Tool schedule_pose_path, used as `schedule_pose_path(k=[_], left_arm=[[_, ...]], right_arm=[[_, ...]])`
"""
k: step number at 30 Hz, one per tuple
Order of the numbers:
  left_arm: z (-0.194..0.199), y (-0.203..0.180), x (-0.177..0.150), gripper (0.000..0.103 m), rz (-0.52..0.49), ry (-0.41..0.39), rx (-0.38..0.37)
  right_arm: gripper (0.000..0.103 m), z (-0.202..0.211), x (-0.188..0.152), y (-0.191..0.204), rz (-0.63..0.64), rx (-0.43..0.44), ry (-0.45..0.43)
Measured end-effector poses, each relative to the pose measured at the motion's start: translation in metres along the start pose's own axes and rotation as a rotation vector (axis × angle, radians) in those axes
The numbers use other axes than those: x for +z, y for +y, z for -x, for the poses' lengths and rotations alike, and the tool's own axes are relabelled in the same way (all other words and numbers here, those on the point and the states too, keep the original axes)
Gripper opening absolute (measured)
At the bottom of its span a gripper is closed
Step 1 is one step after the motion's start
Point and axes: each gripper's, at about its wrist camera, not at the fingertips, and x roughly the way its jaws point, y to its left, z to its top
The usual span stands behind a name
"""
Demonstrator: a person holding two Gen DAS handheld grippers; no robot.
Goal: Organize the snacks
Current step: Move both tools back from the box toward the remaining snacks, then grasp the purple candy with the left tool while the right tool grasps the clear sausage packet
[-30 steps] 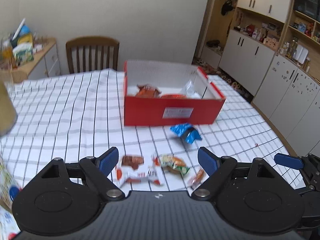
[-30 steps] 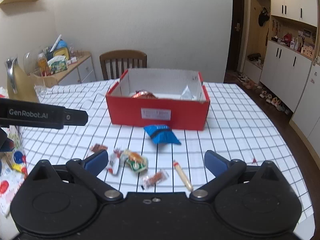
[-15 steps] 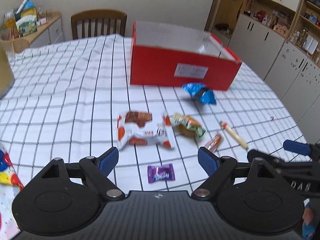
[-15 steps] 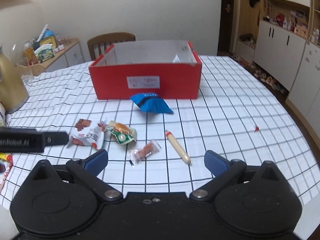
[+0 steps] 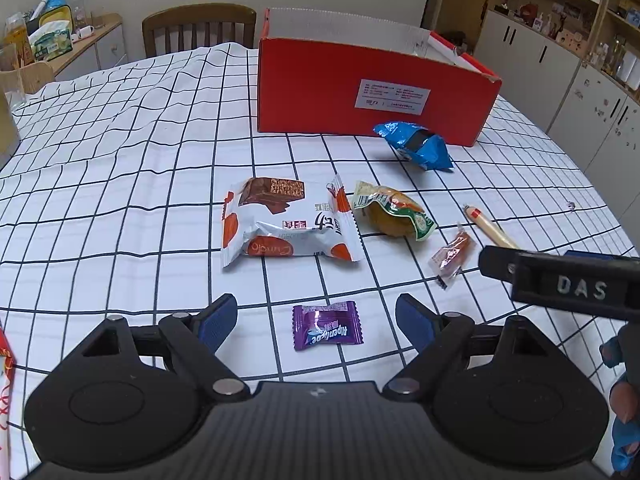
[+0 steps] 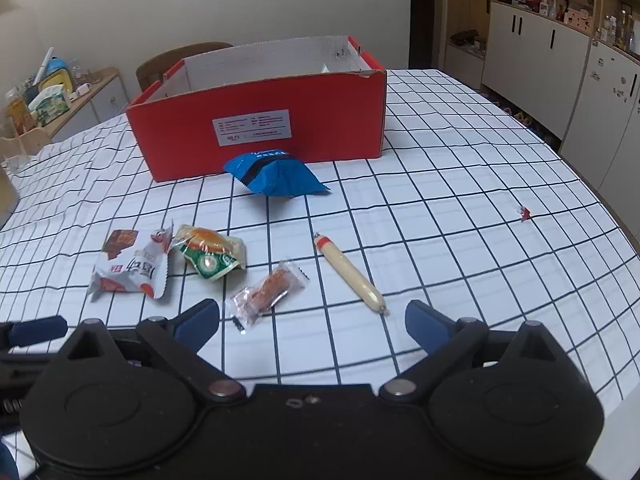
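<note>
Jaws wide, empty on left gripper (image 5: 316,322) and right gripper (image 6: 312,322); purple candy (image 5: 327,326) probably untouched between left jaws

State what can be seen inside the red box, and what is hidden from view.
Inside the red box only the white inner walls and something pale at the far right corner show. Its floor, and any contents, are hidden behind the near red wall in both views.

Home dining rm: chair (image 5: 199,26), cupboards (image 5: 532,64), tablecloth (image 5: 120,128).
</note>
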Motion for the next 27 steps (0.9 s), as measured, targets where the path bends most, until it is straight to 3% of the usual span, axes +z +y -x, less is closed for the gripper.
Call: schedule_pose_path(k=[12, 20, 24, 27], left_arm=[[-0.021, 0.005, -0.004, 0.086, 0.018, 0.013, 0.008], [-0.020, -0.001, -0.006, 0.081, -0.026, 0.005, 0.004], [-0.020, -0.005, -0.007, 0.075, -0.047, 0.001, 0.006], [-0.017, -0.006, -0.008, 0.056, -0.050, -0.007, 0.026]], right_arm=[[0.074, -0.034, 0.009, 0.017, -0.003, -0.019, 0.033], [0.062, -0.045, 0.011, 0.027, 0.009, -0.011, 0.043], [0.059, -0.048, 0.011, 0.030, 0.023, -0.014, 0.050], [0.054, -0.052, 0.010, 0.030, 0.022, -0.014, 0.061]])
